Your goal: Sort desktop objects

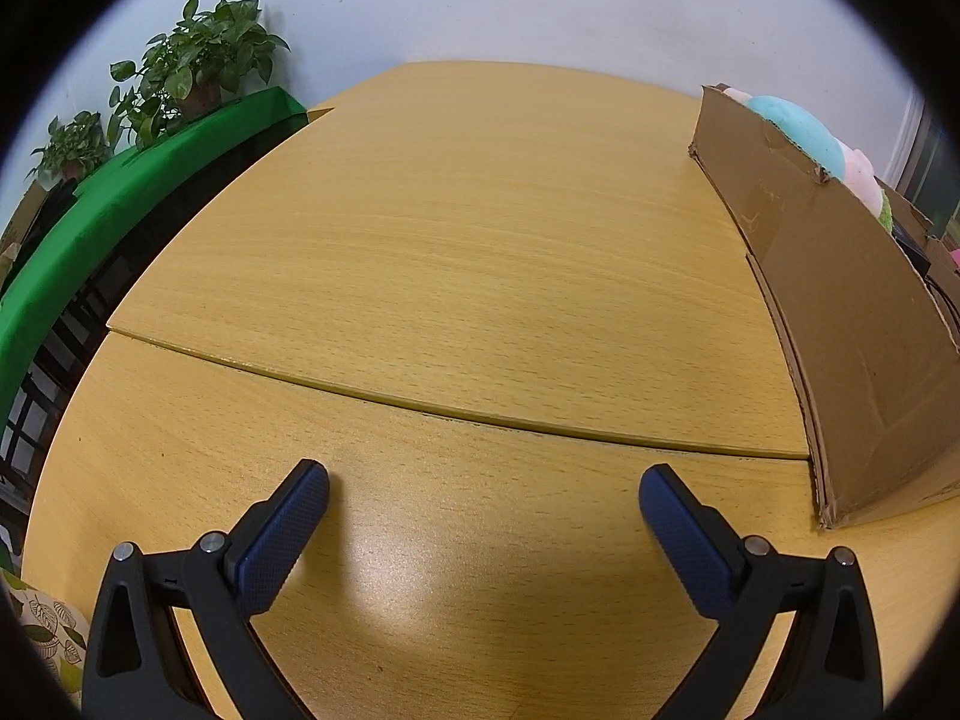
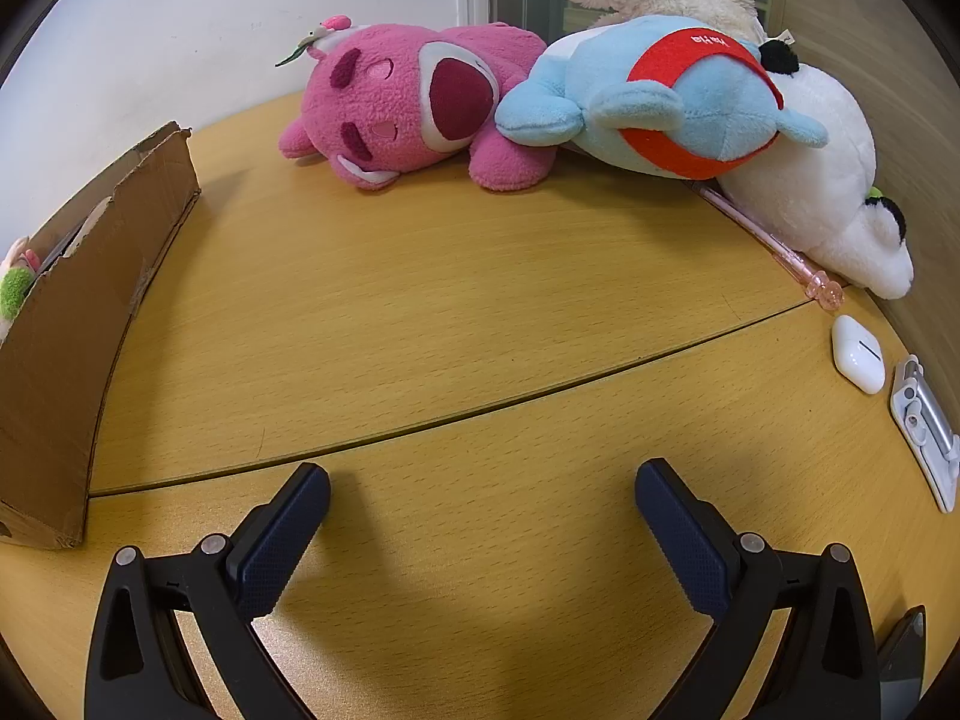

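Right wrist view is showing both grippers idling with jaws spread and empty, the sorting step waiting to begin.

Right gripper [image 2: 483,489] is hovering low over the wooden table [image 2: 420,312], its jaws spread wide and pinching nothing; ahead of it a pink plush [image 2: 408,102], a blue plush [image 2: 654,102] and a white plush [image 2: 834,204] are lying heaped together at the far edge, with a pink pen [image 2: 774,243] poking out from under the white one and an earbud case [image 2: 858,354] near the right edge. Left gripper [image 1: 483,492] is likewise hanging open over bare tabletop, beside the cardboard box [image 1: 840,312], which is already holding some soft toys. Judging from this, the next move is calling for reaching forward to one plush, closing on it and carrying it left to the box.
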Motion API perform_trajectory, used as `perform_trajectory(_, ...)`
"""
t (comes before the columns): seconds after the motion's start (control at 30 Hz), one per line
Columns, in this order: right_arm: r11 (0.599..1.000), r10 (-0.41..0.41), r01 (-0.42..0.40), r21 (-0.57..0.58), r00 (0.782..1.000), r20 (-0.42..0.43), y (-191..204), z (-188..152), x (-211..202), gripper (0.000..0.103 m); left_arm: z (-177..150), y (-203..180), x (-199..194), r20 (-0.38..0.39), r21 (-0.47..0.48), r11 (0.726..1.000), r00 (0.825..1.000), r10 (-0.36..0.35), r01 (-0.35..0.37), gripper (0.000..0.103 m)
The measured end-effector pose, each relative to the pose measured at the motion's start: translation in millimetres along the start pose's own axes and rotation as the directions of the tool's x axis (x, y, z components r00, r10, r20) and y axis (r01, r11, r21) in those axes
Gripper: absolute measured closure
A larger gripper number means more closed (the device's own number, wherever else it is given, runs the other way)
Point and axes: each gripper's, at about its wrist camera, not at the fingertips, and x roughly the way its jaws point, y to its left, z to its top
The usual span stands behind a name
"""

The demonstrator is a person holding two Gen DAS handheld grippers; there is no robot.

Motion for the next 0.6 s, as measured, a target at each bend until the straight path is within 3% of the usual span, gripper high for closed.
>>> perform_trajectory(0.6, 1.000, 0.002, -0.002, 0.000, 1.000, 0.001, -0.6, 0.6, 0.4, 0.000, 0.0, 0.5, -1.1, -0.005, 0.002, 1.000, 1.000, -0.001, 0.001, 0.000)
